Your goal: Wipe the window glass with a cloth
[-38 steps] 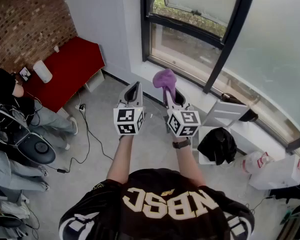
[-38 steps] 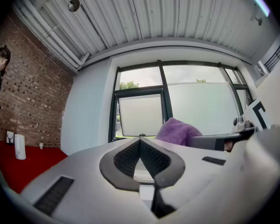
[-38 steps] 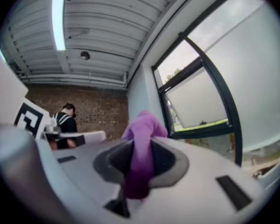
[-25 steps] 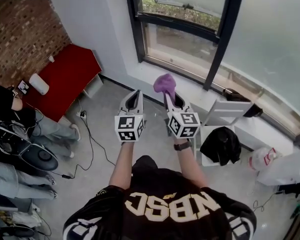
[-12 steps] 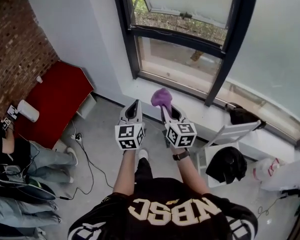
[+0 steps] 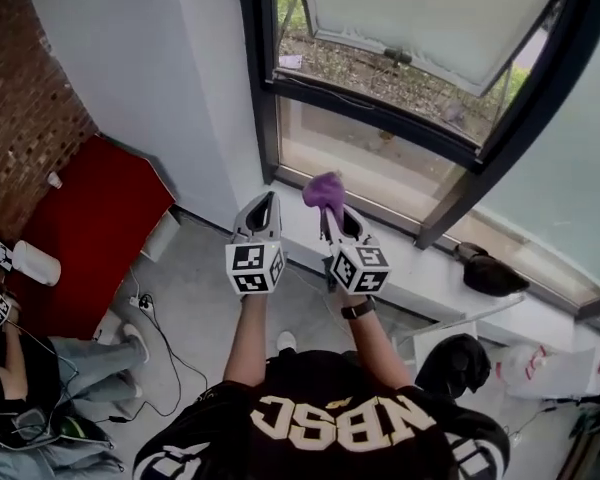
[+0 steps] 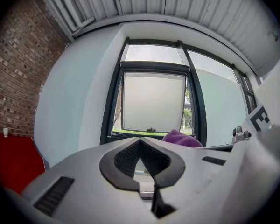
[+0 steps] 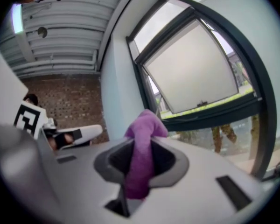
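Right gripper (image 8: 141, 149) pinching cloth (image 8: 143, 125), window glass (image 8: 196, 69) ahead

Head view steeply down; gripper views face window (image 6: 430, 18) (shared).

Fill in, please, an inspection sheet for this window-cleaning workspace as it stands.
Surface: window glass of the lower pane, not touched by anything; upper sash tilted open.
Job's things: purple cloth, bunched, short of the glass.
Clutter: dark object on the white sill; black garment; white bag.
Grippers: right gripper shut on the purple cloth; left gripper shut, empty.
Cables: black cable across the grey floor.
Surroundings: brick wall, red platform, seated person.
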